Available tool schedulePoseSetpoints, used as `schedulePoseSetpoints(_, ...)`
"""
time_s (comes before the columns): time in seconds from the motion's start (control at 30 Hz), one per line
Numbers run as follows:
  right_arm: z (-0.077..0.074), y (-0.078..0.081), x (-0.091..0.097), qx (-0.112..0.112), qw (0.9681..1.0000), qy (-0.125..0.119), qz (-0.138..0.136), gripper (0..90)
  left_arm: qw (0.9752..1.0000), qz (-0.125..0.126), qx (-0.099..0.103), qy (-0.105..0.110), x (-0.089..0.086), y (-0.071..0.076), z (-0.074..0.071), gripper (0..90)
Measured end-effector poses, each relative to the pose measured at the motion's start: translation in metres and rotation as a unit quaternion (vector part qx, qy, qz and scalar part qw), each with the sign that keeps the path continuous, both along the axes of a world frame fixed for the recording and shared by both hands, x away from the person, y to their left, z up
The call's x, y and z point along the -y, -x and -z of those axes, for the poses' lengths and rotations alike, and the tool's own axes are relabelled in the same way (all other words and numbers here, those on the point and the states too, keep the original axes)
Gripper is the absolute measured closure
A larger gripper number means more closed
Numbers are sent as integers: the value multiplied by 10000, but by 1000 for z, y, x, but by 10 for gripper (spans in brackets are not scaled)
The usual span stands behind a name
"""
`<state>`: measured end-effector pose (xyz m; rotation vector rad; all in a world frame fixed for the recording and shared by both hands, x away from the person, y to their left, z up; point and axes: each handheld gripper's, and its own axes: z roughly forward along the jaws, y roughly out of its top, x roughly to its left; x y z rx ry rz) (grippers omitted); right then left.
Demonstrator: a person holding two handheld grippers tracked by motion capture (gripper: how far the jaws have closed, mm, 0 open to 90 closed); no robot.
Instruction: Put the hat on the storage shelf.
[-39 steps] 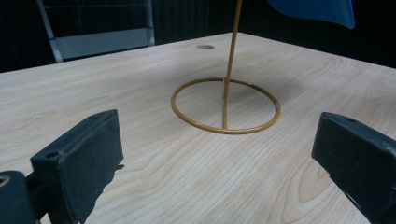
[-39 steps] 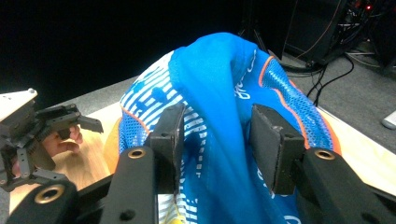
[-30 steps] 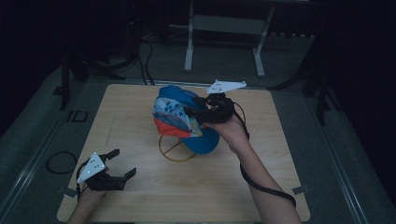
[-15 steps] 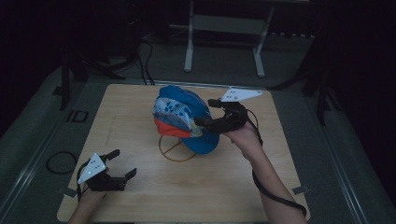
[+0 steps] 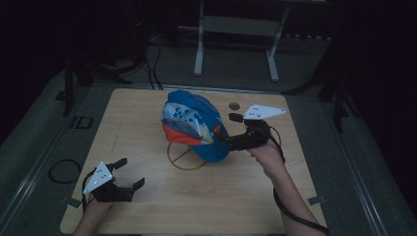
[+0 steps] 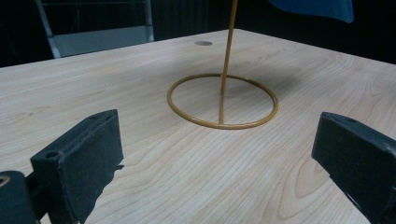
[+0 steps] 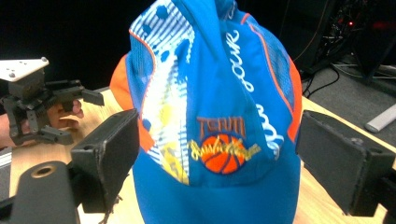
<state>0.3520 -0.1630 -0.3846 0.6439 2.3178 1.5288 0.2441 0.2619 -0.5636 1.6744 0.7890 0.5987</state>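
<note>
A blue cap [image 5: 193,122] with white, orange and yellow print sits on top of a thin yellow wire stand [image 5: 187,157], brim hanging down at the front. My right gripper [image 5: 227,129] is just to the cap's right, open. In the right gripper view the cap [image 7: 219,116] stands close in front, between the wide-apart jaws of the right gripper [image 7: 219,158]; I cannot tell if they touch it. My left gripper [image 5: 129,173] rests open at the table's front left, empty. Beyond the left gripper [image 6: 215,158] stands the stand's ring base [image 6: 223,100].
The wooden table [image 5: 147,196] has a small round hole [image 5: 234,105] at the back right. A metal frame [image 5: 236,29] and cables lie on the dark floor behind. A black ring [image 5: 64,171] lies on the floor to the left.
My right gripper has drawn back from the cap's side, moving right and a little toward the person. The cap stays on the stand. The left gripper has not moved.
</note>
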Motion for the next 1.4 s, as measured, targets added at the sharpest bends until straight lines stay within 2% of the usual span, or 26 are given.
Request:
schedulePoseSetpoints(0.4, 33, 5, 17, -75, 9999, 141, 65, 140, 10000, 20, 17, -23, 1, 0, 1, 22)
schedulePoseSetpoints(0.6, 51, 7, 26, -183, 9996, 184, 66, 140, 10000, 24, 13, -37, 2, 0, 1, 22)
schedulePoseSetpoints(0.93, 82, 12, 52, -205, 9995, 210, 150, 141, 10000, 31, 24, -42, 2, 1, 1, 22)
schedulePoseSetpoints(1.17, 108, 13, 66, -347, 9986, 295, 265, 141, 10000, 40, 32, -45, 2, 1, 0, 22)
schedulePoseSetpoints(1.4, 130, 15, 74, -444, 9980, 371, 268, 142, 10000, 38, 38, -56, 2, 1, 0, 22)
